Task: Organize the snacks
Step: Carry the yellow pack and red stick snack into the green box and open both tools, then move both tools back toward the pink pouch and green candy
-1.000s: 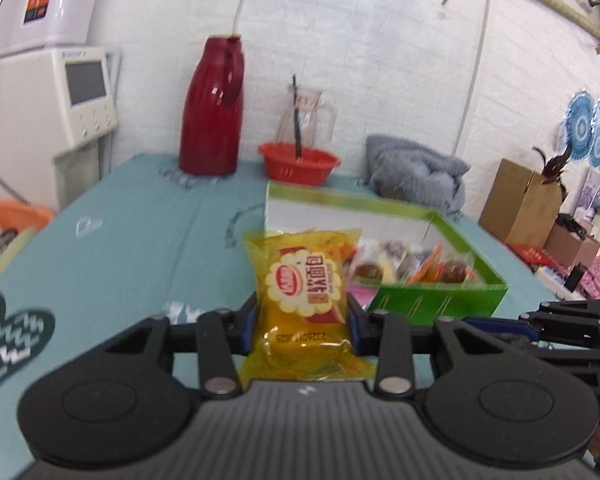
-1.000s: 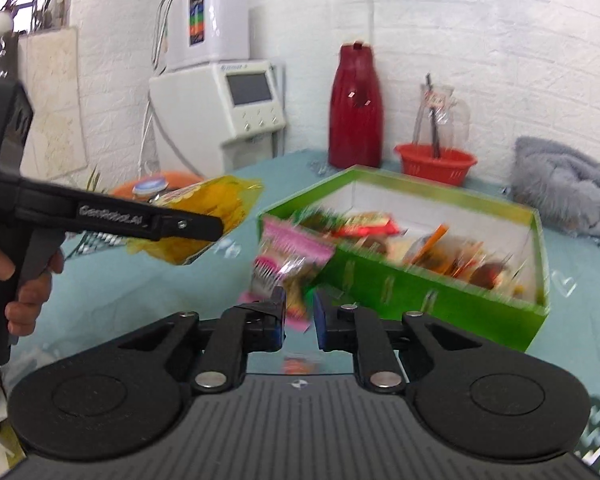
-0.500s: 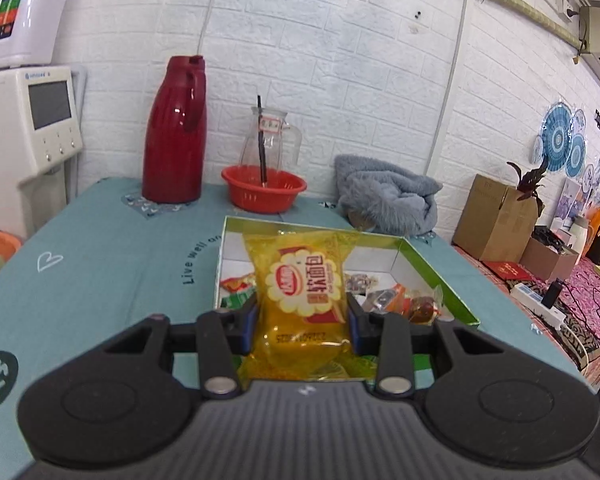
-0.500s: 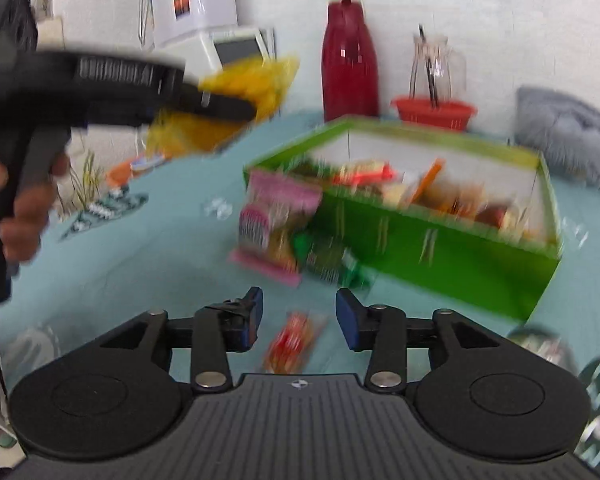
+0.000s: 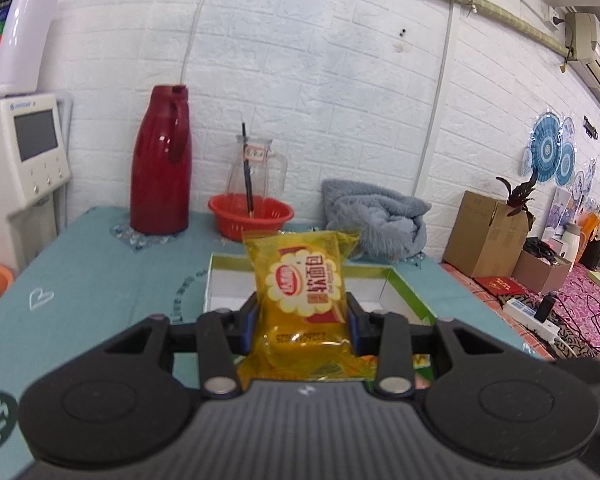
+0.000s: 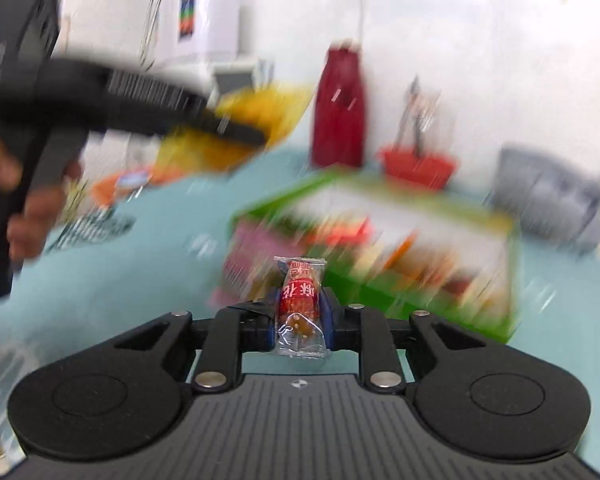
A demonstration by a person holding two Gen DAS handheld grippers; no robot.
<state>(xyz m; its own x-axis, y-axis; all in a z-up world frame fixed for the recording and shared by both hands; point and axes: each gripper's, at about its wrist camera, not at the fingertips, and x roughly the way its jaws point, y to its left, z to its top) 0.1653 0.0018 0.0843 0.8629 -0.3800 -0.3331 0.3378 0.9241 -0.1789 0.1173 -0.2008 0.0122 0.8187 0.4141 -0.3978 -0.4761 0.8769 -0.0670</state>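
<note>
Green box (image 6: 400, 296) with blurred snack packets (image 6: 340, 236) inside, on teal table (image 5: 92, 280).

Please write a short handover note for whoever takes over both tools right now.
Left tool: shut on the yellow bread packet, held above the green box.
Right tool: shut on a small red snack packet, in front of the box.
Done: several snacks lie in the box.
Left: put both packets in; a pink packet waits outside the box's near wall.

White brick wall (image 5: 340, 80) behind teal table (image 5: 92, 280).
</note>
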